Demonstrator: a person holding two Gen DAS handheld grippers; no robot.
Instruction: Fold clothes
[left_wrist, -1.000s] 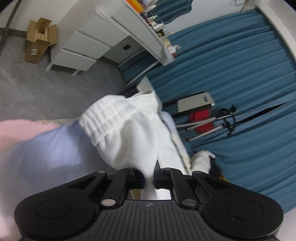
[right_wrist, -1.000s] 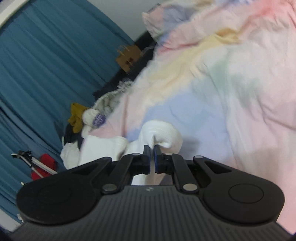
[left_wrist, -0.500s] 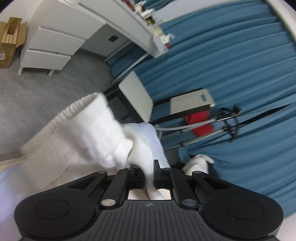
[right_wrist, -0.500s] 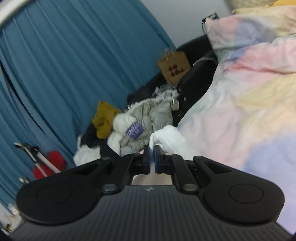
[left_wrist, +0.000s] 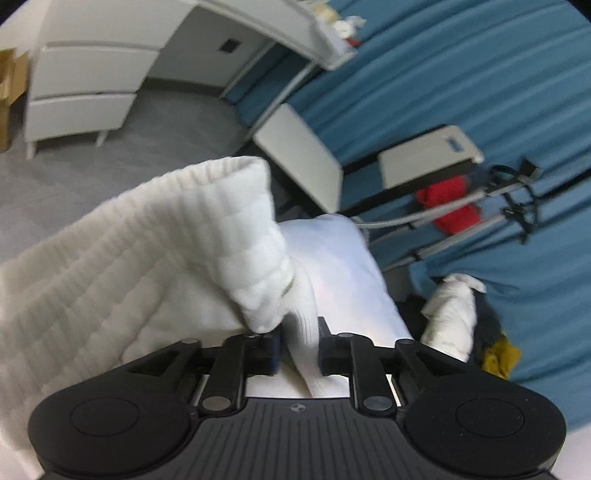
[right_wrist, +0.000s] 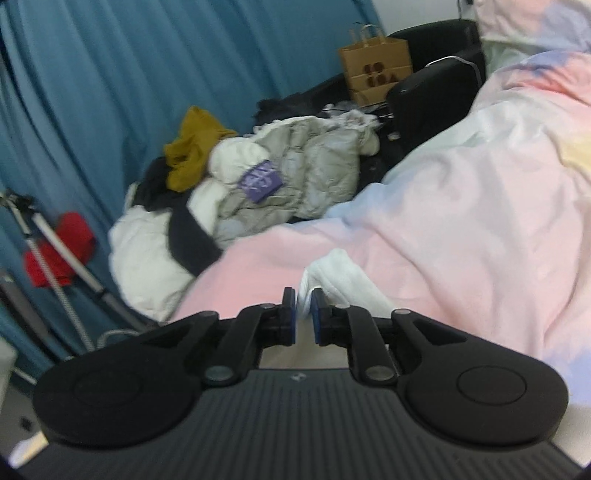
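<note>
- The left gripper (left_wrist: 298, 345) points out over the floor towards the curtain (left_wrist: 461, 85); its jaws are clenched on a fold of the white sock (left_wrist: 192, 236).
- The ribbed cuff of the sock stands up left of the left gripper, and more white cloth runs ahead of it between the fingers.
- The right gripper (right_wrist: 303, 314) is held level just above the duvet (right_wrist: 461, 206), aimed at the clothes pile (right_wrist: 288, 166) against the curtain. Its jaws stand slightly apart, with the sock's (right_wrist: 340, 273) other end between the pads; whether they truly pinch it, I cannot tell.
- A purple label (right_wrist: 260, 180) on a pale jacket in the pile carries print too blurred to read. The paper bag (right_wrist: 375, 70) behind the pile bears dark round marks, also unreadable.
- Against half a second ago, the left gripper's jaws are wider apart, with a thicker fold of sock in them, and the cuff sits higher and nearer the lens.
- The right gripper's pads show a wider gap than before, and the pile looms larger.
</note>
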